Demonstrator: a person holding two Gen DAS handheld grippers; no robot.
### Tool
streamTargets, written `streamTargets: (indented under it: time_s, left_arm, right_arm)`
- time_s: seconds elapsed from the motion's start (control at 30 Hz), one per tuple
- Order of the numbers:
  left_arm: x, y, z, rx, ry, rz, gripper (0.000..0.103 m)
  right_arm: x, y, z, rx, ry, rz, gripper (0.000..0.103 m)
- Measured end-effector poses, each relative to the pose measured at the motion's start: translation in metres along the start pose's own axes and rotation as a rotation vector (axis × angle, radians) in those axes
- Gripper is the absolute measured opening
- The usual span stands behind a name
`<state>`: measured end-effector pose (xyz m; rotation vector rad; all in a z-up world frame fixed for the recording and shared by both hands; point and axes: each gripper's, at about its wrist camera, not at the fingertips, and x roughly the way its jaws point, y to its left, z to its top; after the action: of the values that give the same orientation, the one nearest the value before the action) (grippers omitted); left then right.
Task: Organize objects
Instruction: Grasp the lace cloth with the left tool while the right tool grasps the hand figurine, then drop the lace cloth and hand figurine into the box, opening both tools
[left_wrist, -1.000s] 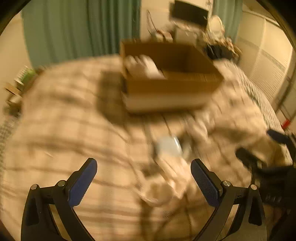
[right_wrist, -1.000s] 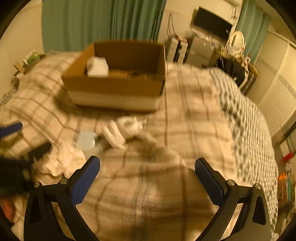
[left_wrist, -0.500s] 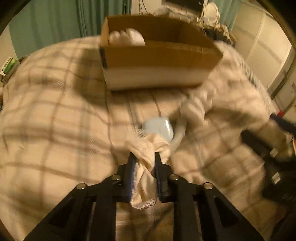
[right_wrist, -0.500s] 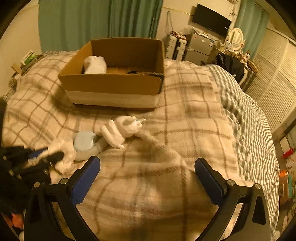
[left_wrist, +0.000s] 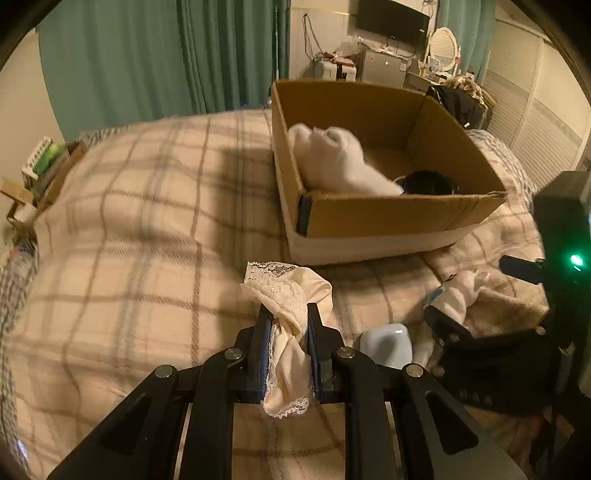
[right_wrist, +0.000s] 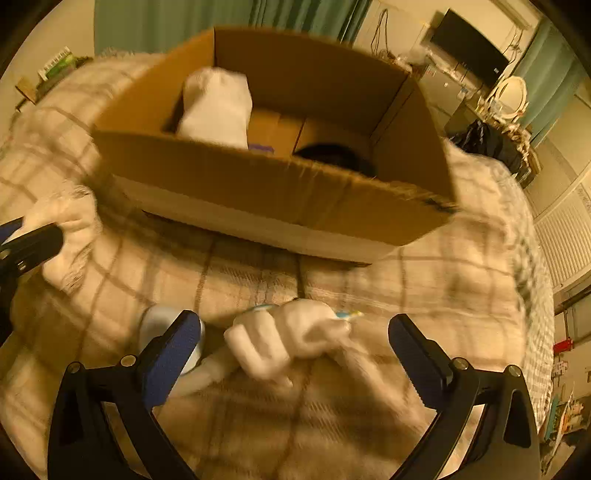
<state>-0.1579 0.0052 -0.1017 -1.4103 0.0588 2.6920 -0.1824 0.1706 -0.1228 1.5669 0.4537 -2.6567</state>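
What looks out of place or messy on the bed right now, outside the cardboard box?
A white sock lies crumpled on the plaid blanket in front of the cardboard box, with a small pale-blue case beside it. Both sit loose on the bedding, while another white item is already in the box. Nothing looks spilled or broken.

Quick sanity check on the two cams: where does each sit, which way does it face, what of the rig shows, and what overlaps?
Left wrist: on the left gripper, angled down across the plaid bed at the cardboard box; jaws shut on a lace cloth, right gripper at its right.
Right wrist: on the right gripper, facing the same box; jaws closing, wide around a white sock, not touching it.
Shared: box, sock, lace cloth.
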Motion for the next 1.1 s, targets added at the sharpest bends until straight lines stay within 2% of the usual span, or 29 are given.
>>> streamTargets:
  time_s: [0.17, 0.23, 0.3, 0.47, 0.67, 1.03, 1.1]
  left_arm:
    - [0.01, 0.003, -0.003, -0.002, 0.024, -0.012, 0.017]
    - [0.008, 0.002, -0.004, -0.001, 0.02, -0.018, 0.017]
    - [0.005, 0.001, -0.005, 0.001, 0.019, -0.019, 0.017]
    - [-0.007, -0.001, -0.009, -0.005, 0.014, -0.022, 0.017]
    - [-0.029, -0.003, -0.012, 0.002, -0.008, -0.013, 0.017]
    - [-0.089, -0.013, 0.003, 0.033, -0.071, -0.08, 0.017]
    - [-0.098, -0.016, 0.009, 0.043, -0.081, -0.087, 0.017]
  right_arm:
    - [0.024, -0.005, 0.003, 0.031, 0.062, 0.036, 0.09]
    - [0.026, -0.008, 0.002, 0.041, 0.073, 0.041, 0.081]
    - [0.026, -0.009, 0.0, 0.045, 0.079, 0.06, 0.064]
    - [0.009, -0.011, -0.006, 0.041, 0.039, 0.048, 0.063]
    - [-0.029, -0.021, -0.014, 0.067, -0.03, 0.076, 0.063]
    - [-0.126, -0.036, -0.03, 0.093, -0.156, 0.135, 0.063]
    - [-0.144, -0.041, -0.024, 0.091, -0.19, 0.147, 0.063]
